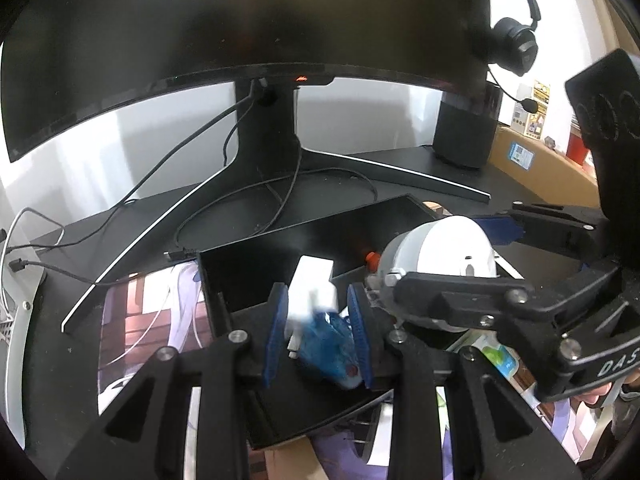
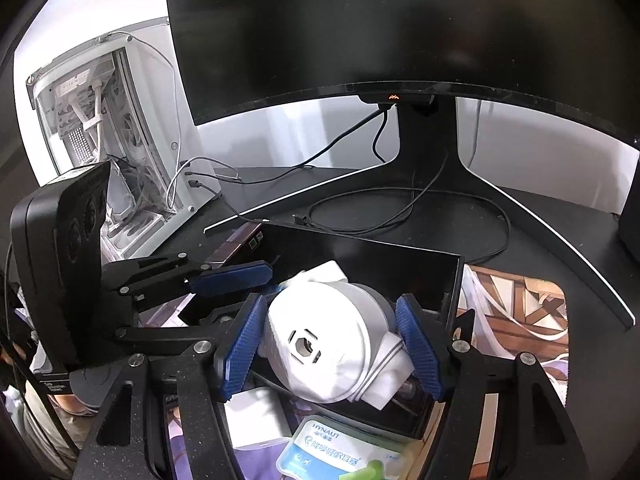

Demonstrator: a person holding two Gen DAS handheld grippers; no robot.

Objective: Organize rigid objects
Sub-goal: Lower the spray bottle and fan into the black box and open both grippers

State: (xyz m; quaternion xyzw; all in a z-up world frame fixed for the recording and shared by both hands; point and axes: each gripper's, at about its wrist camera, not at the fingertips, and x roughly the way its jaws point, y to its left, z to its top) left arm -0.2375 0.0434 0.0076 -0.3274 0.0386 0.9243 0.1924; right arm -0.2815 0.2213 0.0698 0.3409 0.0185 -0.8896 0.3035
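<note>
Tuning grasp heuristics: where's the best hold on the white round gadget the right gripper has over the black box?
Across the rim, as the right gripper does now: one blue pad on each side of the white round gadget, coming straight at its flat face. The curved sides give two opposed contact spots; the broad face is too wide to pinch. It hangs above the black box.

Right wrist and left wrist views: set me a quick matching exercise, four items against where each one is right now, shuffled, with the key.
Items:
1. white round device
2. blue crumpled packet
3. headset
4. HYNAUT pack

Places:
A. hanging at the monitor's right edge
B. between the left gripper's fingers
C. lying below the right gripper, nearest the camera
D. between the right gripper's fingers, over the black box

Pairs: 1-D, 2-B, 3-A, 4-C
</note>
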